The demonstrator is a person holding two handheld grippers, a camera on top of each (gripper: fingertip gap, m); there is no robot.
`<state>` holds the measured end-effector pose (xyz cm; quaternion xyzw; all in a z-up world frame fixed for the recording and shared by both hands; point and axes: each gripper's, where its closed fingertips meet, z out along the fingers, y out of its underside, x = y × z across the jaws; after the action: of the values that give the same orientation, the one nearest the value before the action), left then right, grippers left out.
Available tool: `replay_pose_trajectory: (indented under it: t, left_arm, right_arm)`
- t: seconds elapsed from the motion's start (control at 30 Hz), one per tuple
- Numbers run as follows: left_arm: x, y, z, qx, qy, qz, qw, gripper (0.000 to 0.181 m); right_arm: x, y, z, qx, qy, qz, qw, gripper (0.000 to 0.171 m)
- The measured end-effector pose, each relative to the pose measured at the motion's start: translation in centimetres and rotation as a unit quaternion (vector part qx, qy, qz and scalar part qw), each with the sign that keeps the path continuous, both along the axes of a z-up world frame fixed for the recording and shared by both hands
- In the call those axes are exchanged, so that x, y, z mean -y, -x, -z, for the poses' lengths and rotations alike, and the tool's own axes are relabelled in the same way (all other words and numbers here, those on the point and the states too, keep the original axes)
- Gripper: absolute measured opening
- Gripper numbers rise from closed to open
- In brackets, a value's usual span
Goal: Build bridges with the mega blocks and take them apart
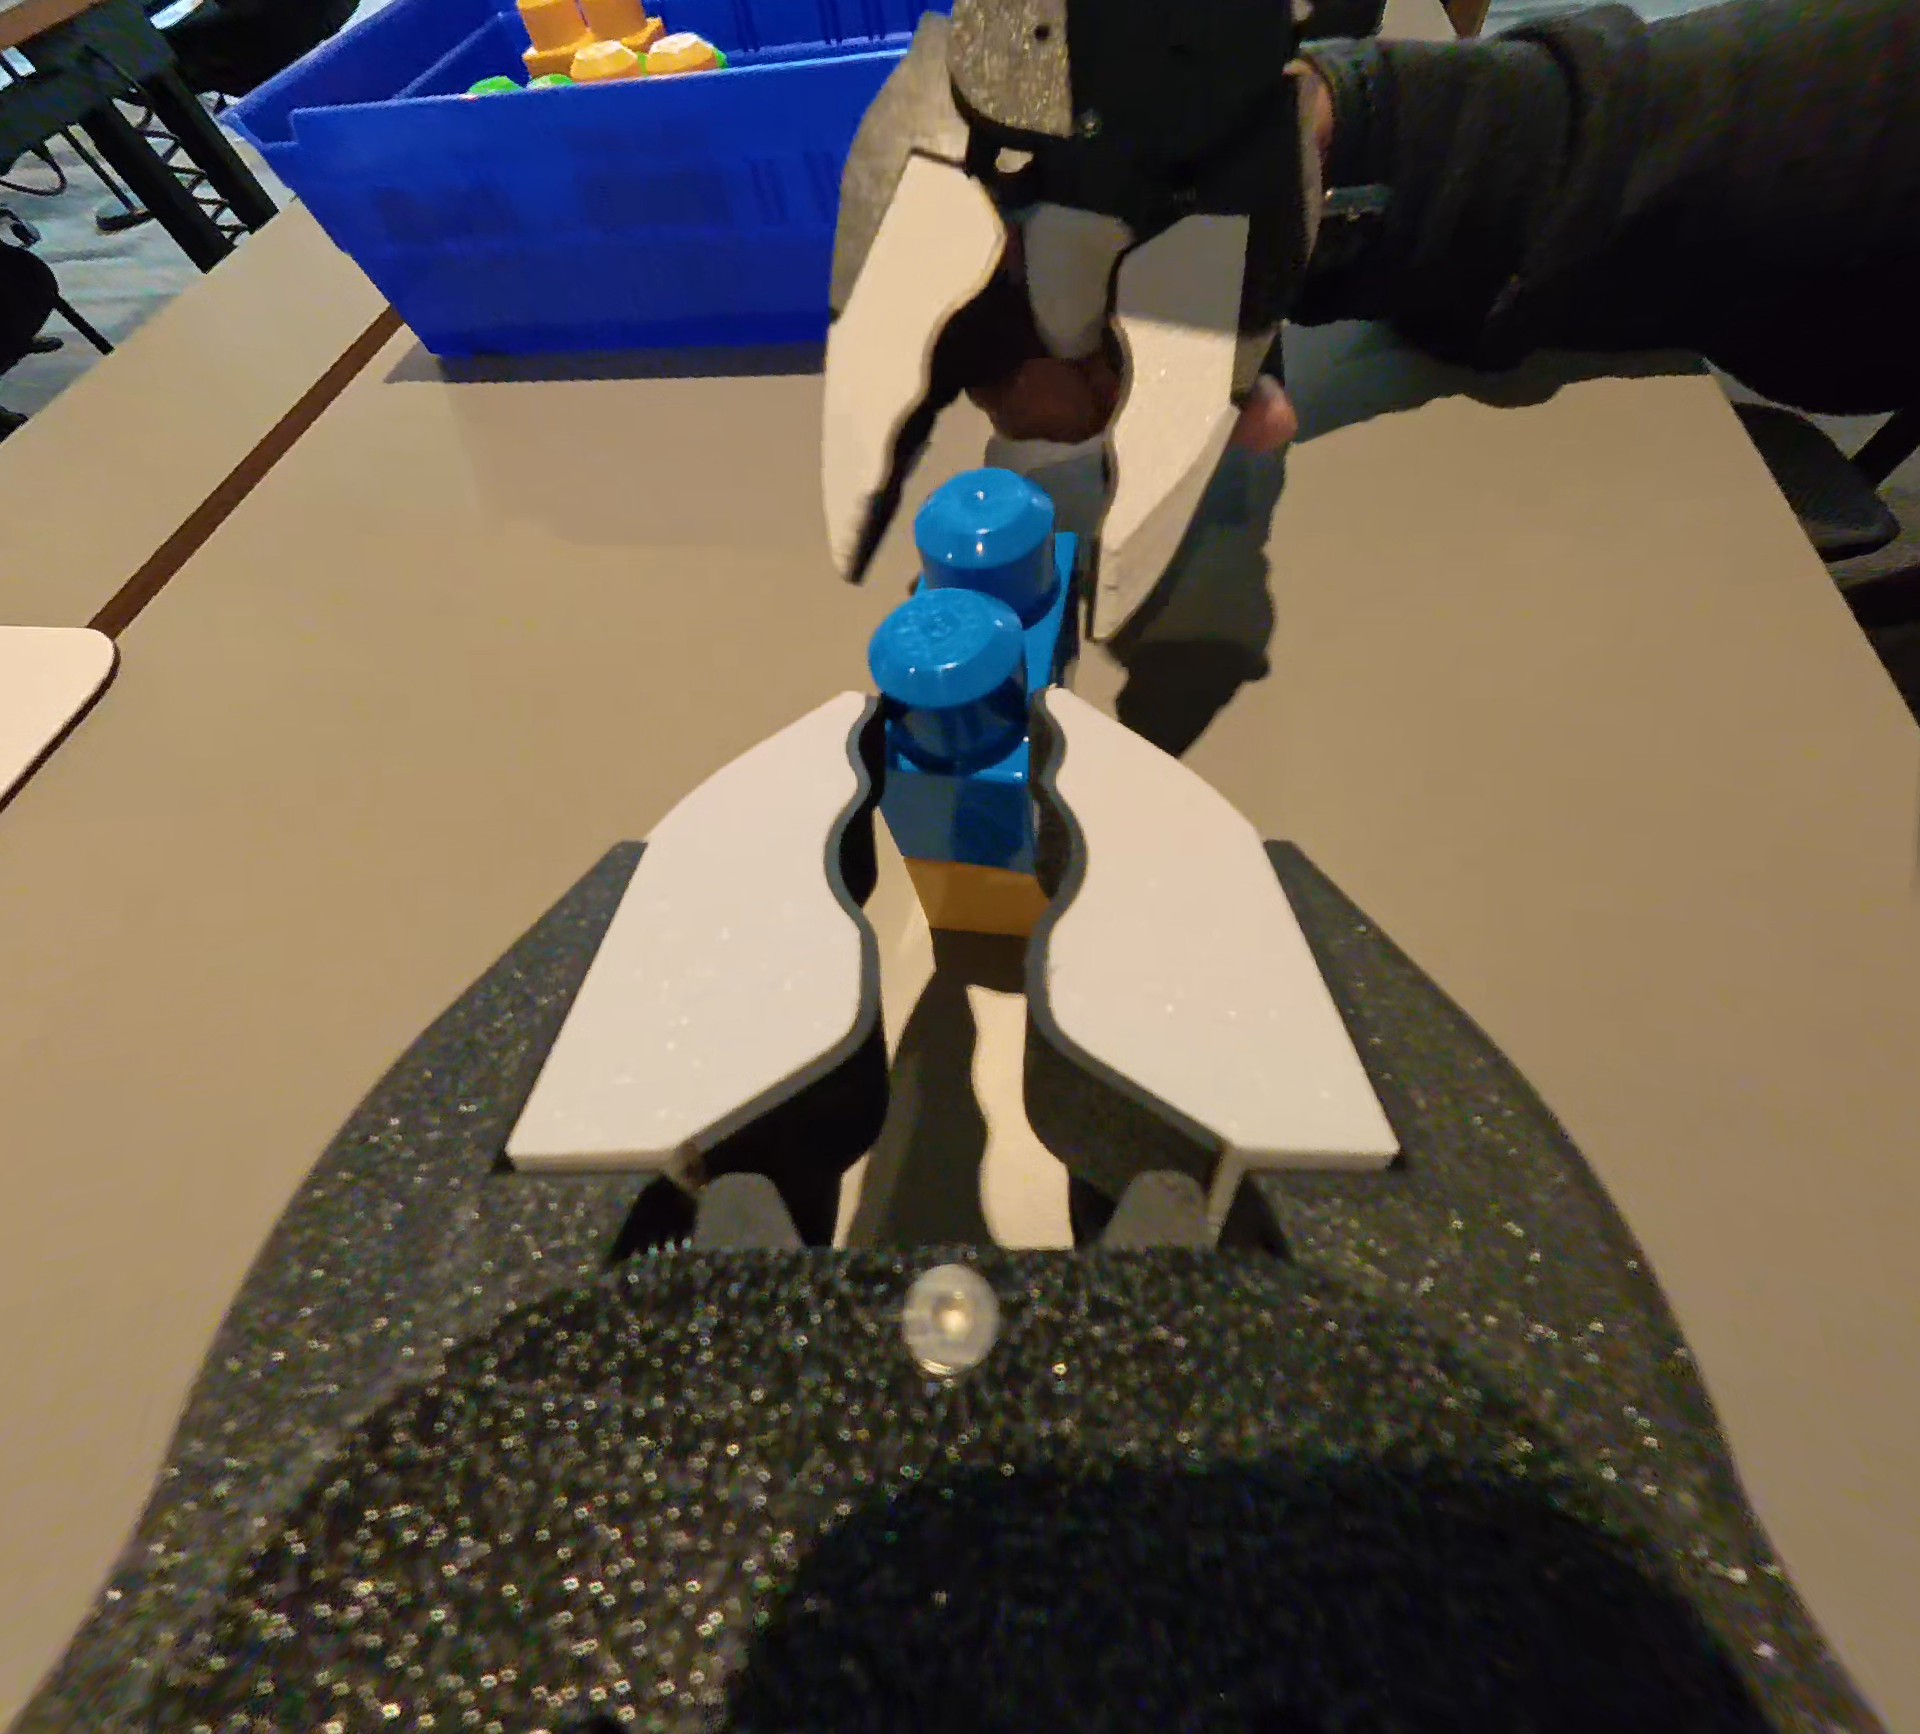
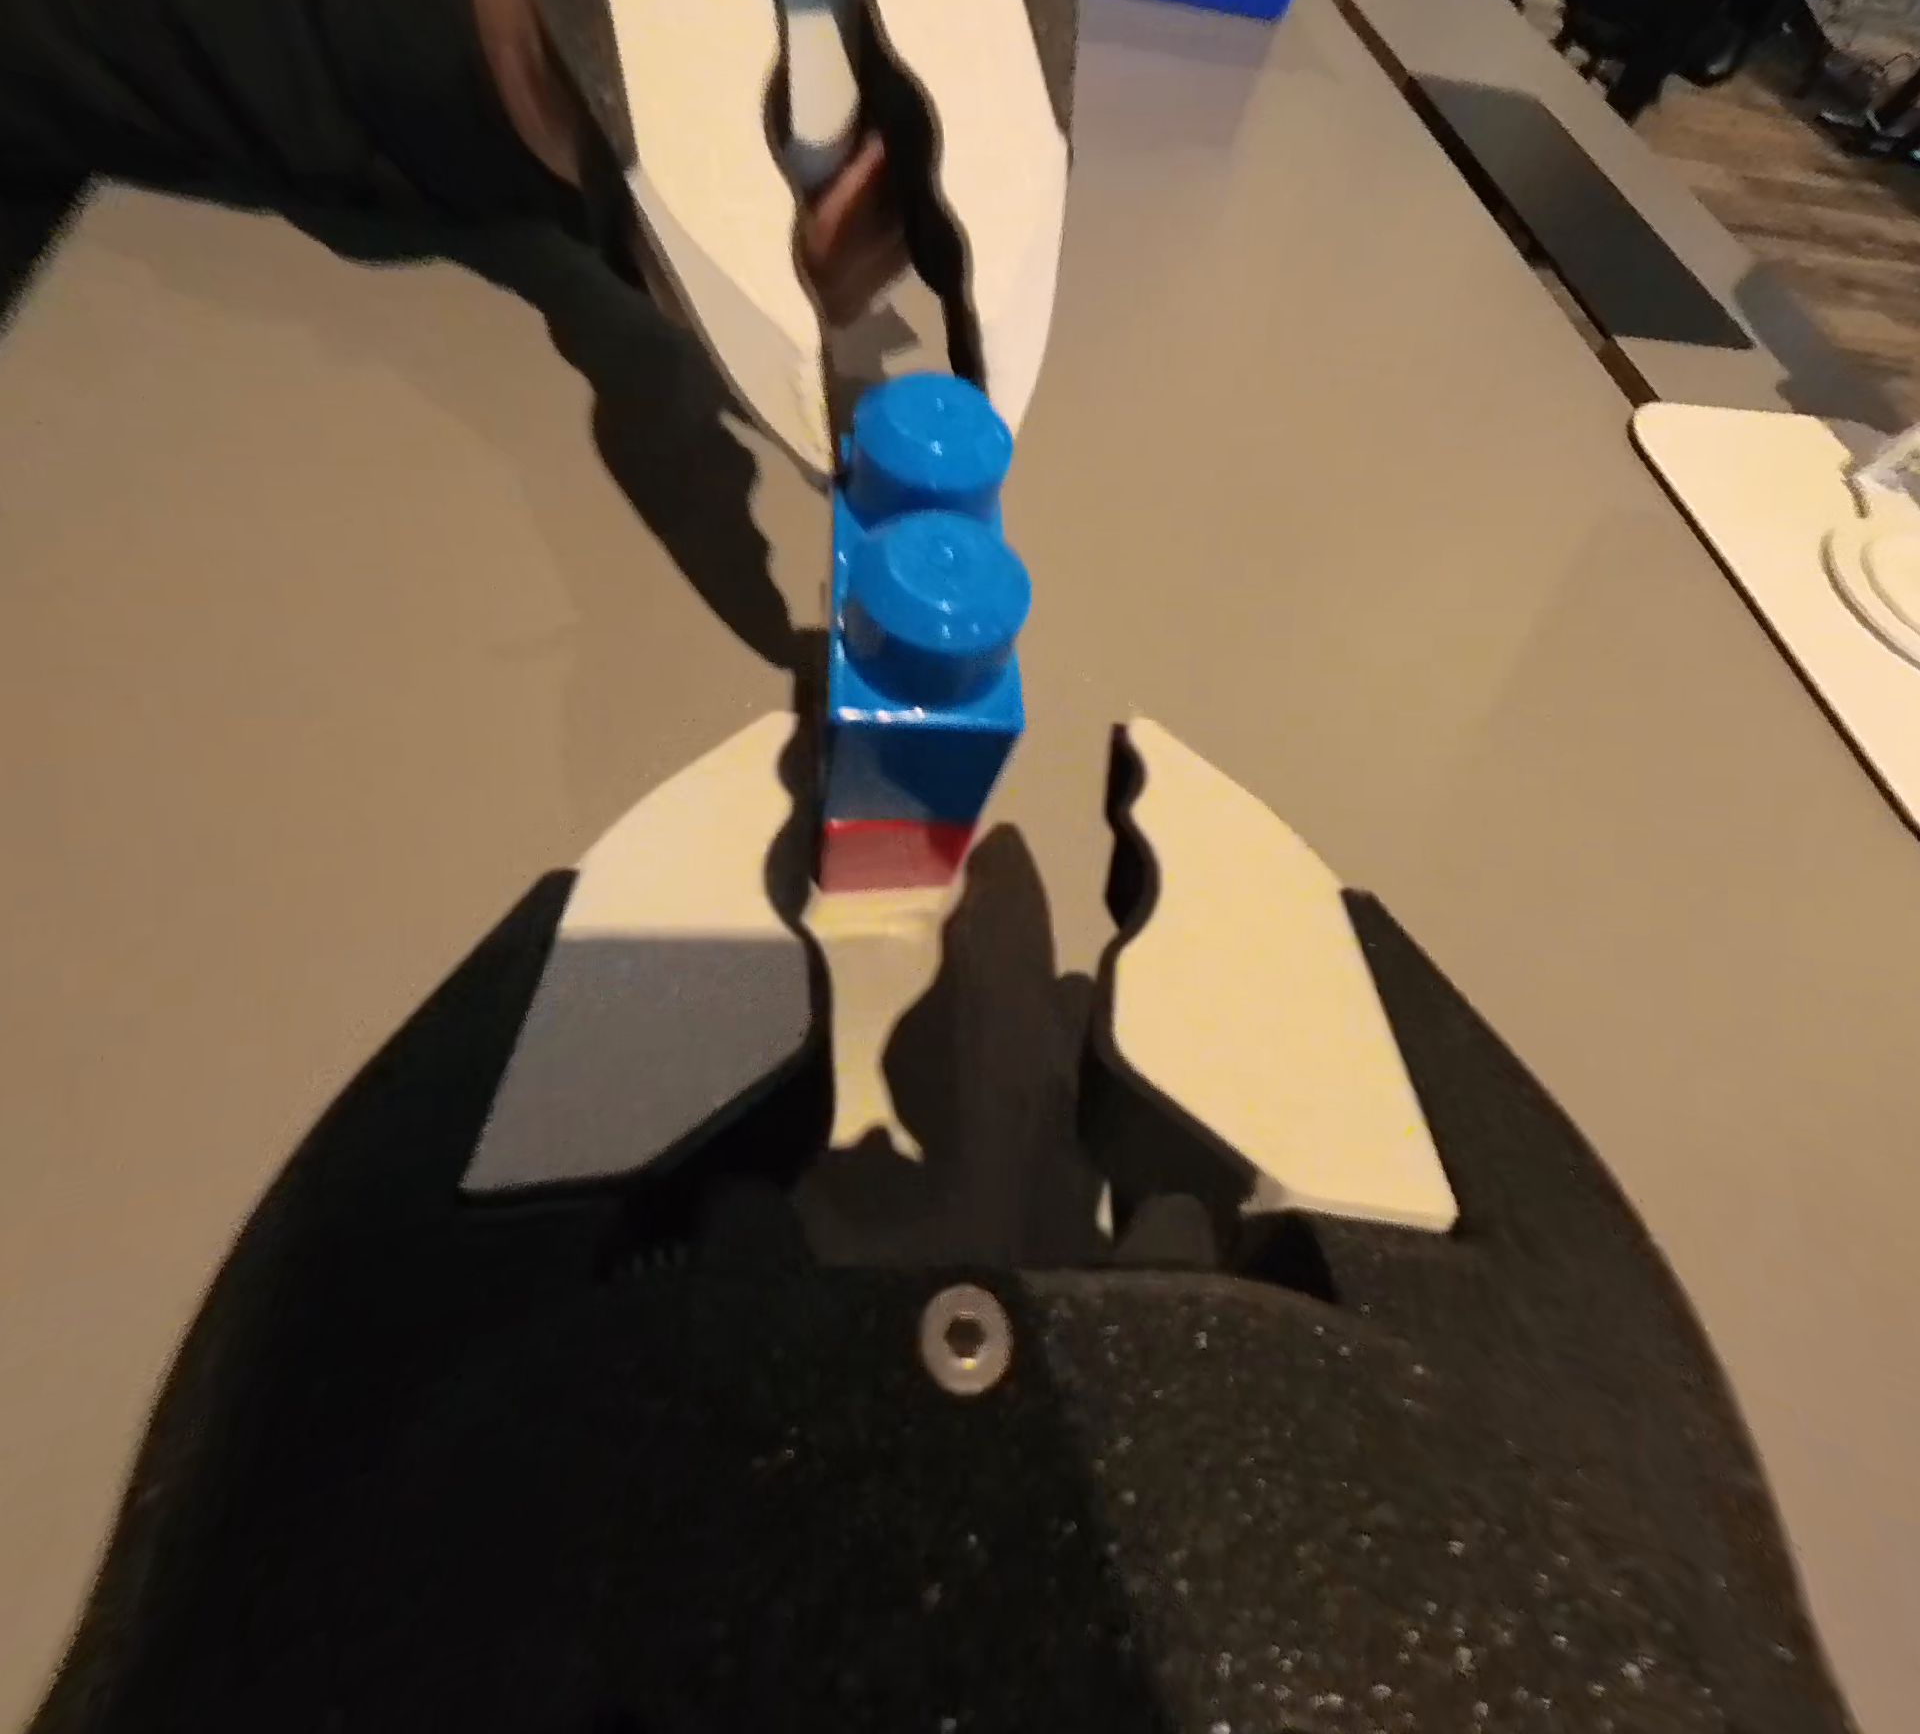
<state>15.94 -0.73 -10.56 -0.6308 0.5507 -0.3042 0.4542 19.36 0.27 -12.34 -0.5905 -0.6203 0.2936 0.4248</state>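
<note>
The left gripper is clenching the near end of the blue two-stud block, its white fingers pressing against both side faces just below the nearer stud. The right gripper is sitting released at the opposite end, its fingers spread wider than the block, one fingertip close to the side face and the other standing clear of it.

The blue block is spanning two supports as the deck of a small bridge: an orange block is showing under the end held by the left gripper, and a red block is peeking out under the end nearest the right gripper. Both are standing on the grey table.

Judging from this, the step is either seating or lifting the deck; which one cannot be told. The next move seems to call for the right gripper closing squarely on its end, so both ends move evenly without tipping the supports.

Farther off, a blue bin is holding orange and green blocks.
</note>
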Motion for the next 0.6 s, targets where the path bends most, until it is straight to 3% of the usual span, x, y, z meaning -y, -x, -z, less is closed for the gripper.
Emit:
replay_pose_trajectory:
  t: [0.1,0.23,0.37,0.6]
  left_arm:
    - [0.0,0.1,0.0,-0.004,-0.002,0.001,1.000,0.025]
    - [0.1,0.1,0.0,-0.005,-0.005,0.001,1.000,0.025]
    - [0.1,0.1,0.0,-0.009,-0.009,0.000,1.000,0.026]
    - [0.1,0.0,-0.9,-0.001,-0.058,0.005,0.998,0.032]
  right_arm:
    - [0.2,-1.1,1.0,0.025,0.029,-0.003,0.999,0.068]
    - [0.5,-1.3,3.3,0.066,0.051,-0.007,0.997,0.070]
    - [0.5,-0.7,4.9,0.113,0.039,0.000,0.993,0.065]
    - [0.1,0.1,4.8,0.110,0.037,0.016,0.993,0.057]
